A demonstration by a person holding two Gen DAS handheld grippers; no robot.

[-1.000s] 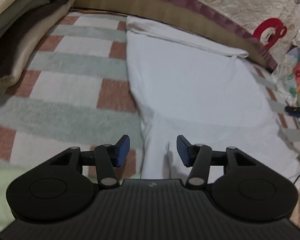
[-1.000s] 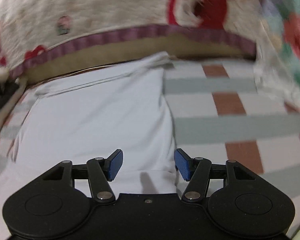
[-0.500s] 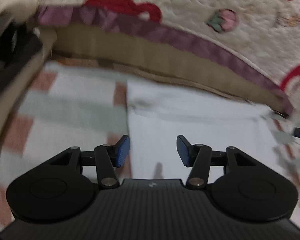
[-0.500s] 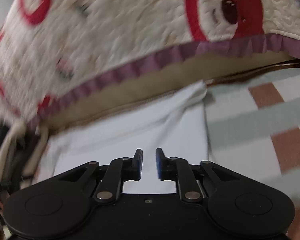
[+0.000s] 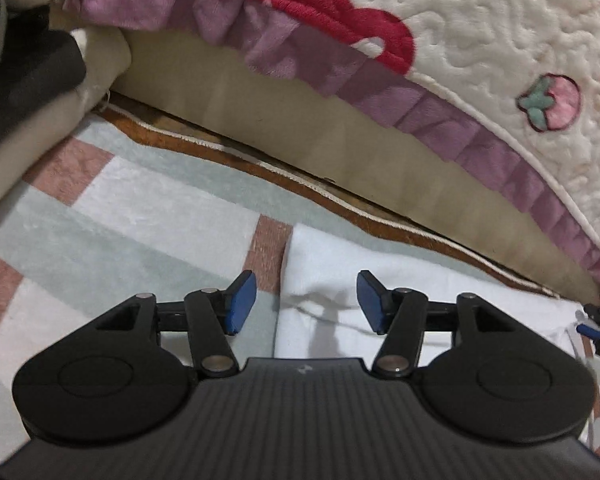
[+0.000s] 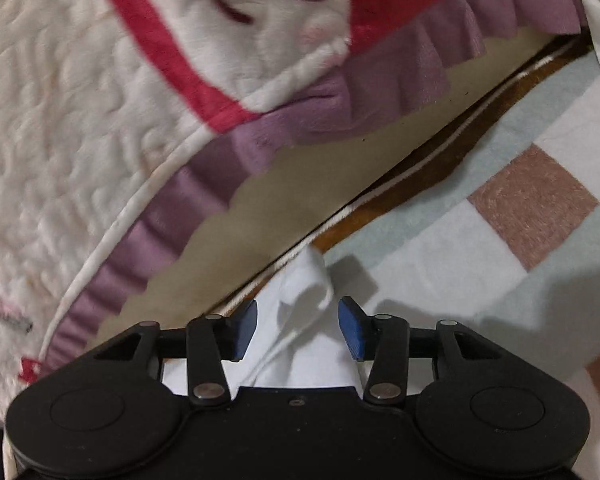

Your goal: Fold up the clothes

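Left gripper [image 5: 306,302]: tilted down, jaws opening, white garment [image 5: 420,280] corner between, unpressed.
Right gripper [image 6: 298,328]: tilted down, opening, garment's bunched corner between.

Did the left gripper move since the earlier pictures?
Yes. The left gripper has gone forward along the white garment, toward the frilly quilt, which now looms far closer.

Both wrist cams low; shared garment [image 5: 400,280]

L gripper [image 5: 306,302] angled down, jaws opening, pads apart, nothing pinched. R gripper [image 6: 298,328] rolled, also angled down, jaws opening, pads clear of cloth.
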